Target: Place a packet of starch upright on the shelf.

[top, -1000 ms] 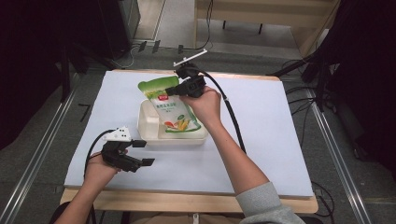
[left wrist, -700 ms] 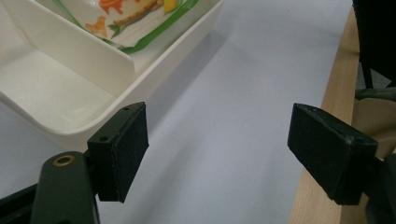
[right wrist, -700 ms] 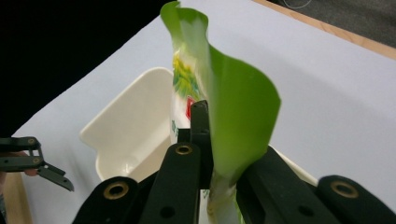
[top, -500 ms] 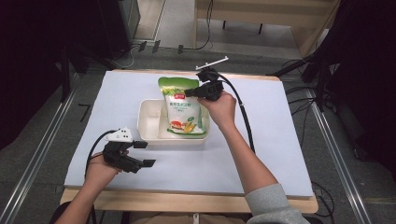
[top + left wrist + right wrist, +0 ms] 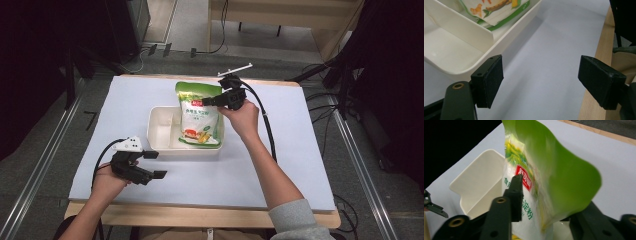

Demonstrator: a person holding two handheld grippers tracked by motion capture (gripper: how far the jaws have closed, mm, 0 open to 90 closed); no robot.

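Observation:
A white and green food pouch (image 5: 199, 116) stands tilted in the right compartment of a white two-part tray (image 5: 151, 131). My right gripper (image 5: 209, 101) is shut on the pouch's upper right edge and holds its top up. In the right gripper view, the pouch (image 5: 564, 177) sits between the jaws of my right gripper (image 5: 549, 200), with the tray (image 5: 479, 175) behind it. My left gripper (image 5: 156, 165) rests open near the table's front left, close to the tray's front corner. The left gripper view shows that gripper (image 5: 540, 85) holding nothing, the tray's wall (image 5: 461, 37) and the pouch's bottom (image 5: 496, 7).
A pale blue mat (image 5: 300, 165) covers the table, with a bare wooden strip (image 5: 200, 217) along the front. Cables (image 5: 320, 107) trail off the right side. The tray's left compartment (image 5: 162, 130) holds nothing. Dark equipment stands around the table.
My right gripper has moved right and back with the pouch's top, swinging the pouch from the tray's middle into the right compartment. The left gripper has stayed put.

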